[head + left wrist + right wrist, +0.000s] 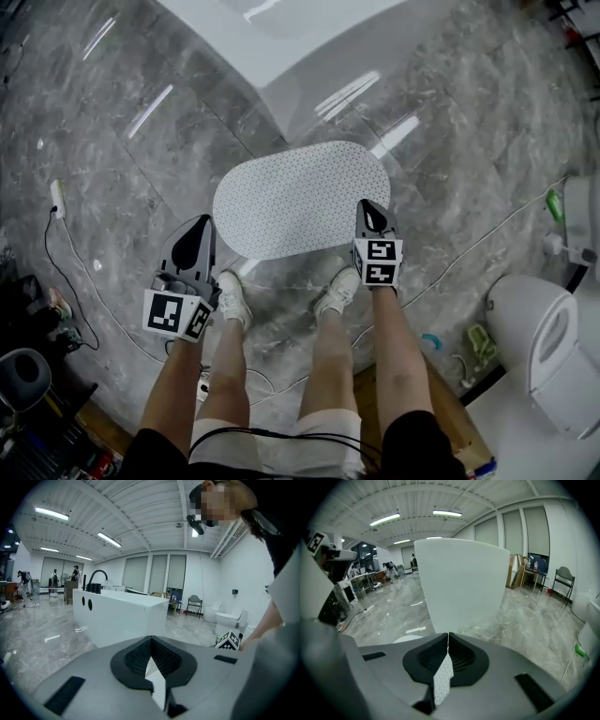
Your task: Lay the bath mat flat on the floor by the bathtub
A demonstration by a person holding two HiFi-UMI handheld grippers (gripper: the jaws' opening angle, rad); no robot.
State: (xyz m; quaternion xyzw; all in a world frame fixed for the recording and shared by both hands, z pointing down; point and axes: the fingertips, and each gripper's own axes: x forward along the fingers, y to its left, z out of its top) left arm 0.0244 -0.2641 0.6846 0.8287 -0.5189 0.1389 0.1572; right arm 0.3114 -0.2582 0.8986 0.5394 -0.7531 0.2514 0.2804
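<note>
The bath mat [300, 199] is a white oval sheet with small dots, spread out in front of the person's feet, just short of the white bathtub [281, 37]. My left gripper [204, 225] is shut on its near left edge. My right gripper [371, 208] is shut on its near right edge. In the left gripper view a sliver of mat [158, 681] shows between the closed jaws of the left gripper [151, 641], with the tub [122, 616] ahead. In the right gripper view the mat [443, 679] is pinched in the right gripper [448, 637]. I cannot tell whether the mat touches the floor.
The person's shoes [232, 298] stand right behind the mat on grey marble tiles. A toilet [544, 347] is at the right. A power strip [57, 199] and its cable [70, 272] lie at the left. A green bottle [555, 204] sits far right.
</note>
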